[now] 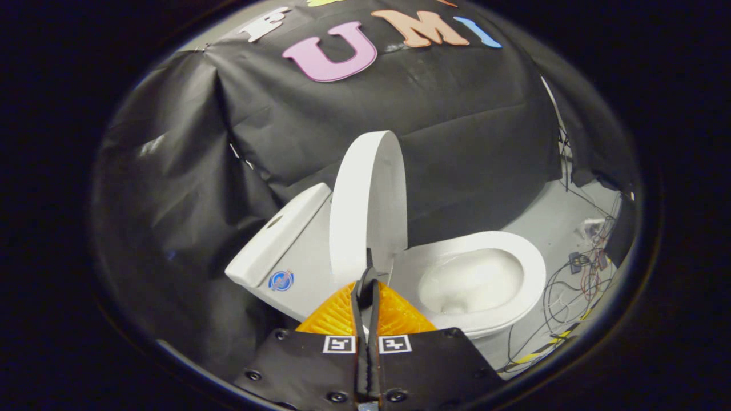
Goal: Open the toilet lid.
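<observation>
One toilet lid [368, 205] upright; tongs [368, 268] pressed together.

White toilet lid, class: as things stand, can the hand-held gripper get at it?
Probably yes. The gripper, fingers shut with nothing between them, sits just before the raised white toilet lid, with nothing between.

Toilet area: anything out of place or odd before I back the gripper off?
Nothing on the toilet looks damaged; its lid stands raised and the bowl is open. The gripper, fingers closed together, holds nothing. One oddity: loose wires sprawl across the floor beside the bowl.
</observation>
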`<control>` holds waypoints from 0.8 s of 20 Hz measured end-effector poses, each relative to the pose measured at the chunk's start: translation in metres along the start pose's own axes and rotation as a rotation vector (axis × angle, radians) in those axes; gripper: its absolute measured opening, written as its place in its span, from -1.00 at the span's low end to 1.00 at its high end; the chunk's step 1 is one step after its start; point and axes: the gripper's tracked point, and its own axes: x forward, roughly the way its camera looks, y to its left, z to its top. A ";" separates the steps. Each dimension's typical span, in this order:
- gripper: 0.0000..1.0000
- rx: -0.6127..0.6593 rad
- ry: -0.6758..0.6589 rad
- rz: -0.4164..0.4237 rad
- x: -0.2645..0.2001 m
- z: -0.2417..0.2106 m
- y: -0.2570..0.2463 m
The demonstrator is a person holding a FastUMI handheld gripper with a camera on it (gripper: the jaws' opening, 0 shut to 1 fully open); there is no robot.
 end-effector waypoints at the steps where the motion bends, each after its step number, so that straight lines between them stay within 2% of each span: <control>1: -0.99 -0.016 -0.003 -0.002 0.001 0.000 0.003; 11: -0.98 -0.155 -0.041 -0.054 0.007 0.002 0.033; 16: -0.99 -0.170 -0.037 -0.091 0.009 0.003 0.041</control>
